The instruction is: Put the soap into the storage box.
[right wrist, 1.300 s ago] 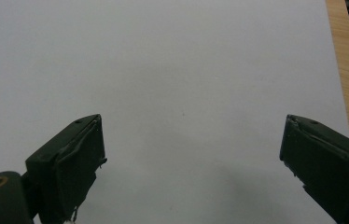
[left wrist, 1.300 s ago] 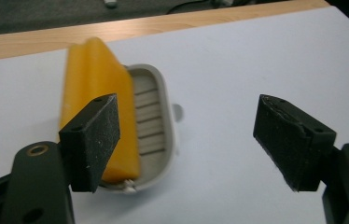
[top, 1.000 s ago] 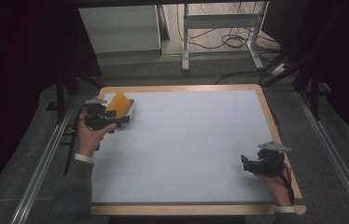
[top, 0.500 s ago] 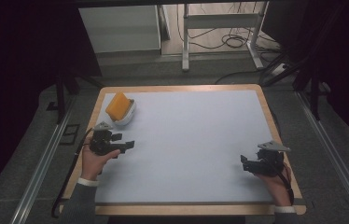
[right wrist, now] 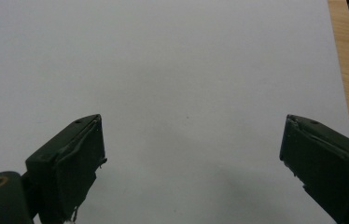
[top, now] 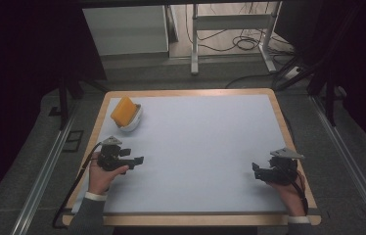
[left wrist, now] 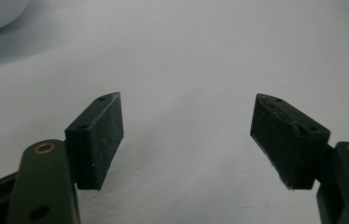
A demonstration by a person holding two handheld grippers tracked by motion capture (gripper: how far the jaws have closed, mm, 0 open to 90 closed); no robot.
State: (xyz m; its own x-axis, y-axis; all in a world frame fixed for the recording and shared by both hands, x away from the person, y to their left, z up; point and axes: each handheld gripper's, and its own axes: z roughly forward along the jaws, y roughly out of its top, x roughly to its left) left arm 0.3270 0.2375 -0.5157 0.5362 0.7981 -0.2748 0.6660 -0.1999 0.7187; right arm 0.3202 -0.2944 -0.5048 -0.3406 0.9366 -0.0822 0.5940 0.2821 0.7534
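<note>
Fingers of the left gripper (left wrist: 186, 135) stand wide apart with nothing between them, low over the pale bench (top: 205, 147). Fingers of the right gripper (right wrist: 191, 158) (near the right edge) are likewise spread and empty. Well beyond the left gripper, an orange sponge (top: 124, 110) rests in a white bowl (top: 133, 123) near the far left corner.

Black hand-held gripper (top: 139, 159), grey sleeves (top: 89, 218), white cuffs (top: 95, 196)
</note>
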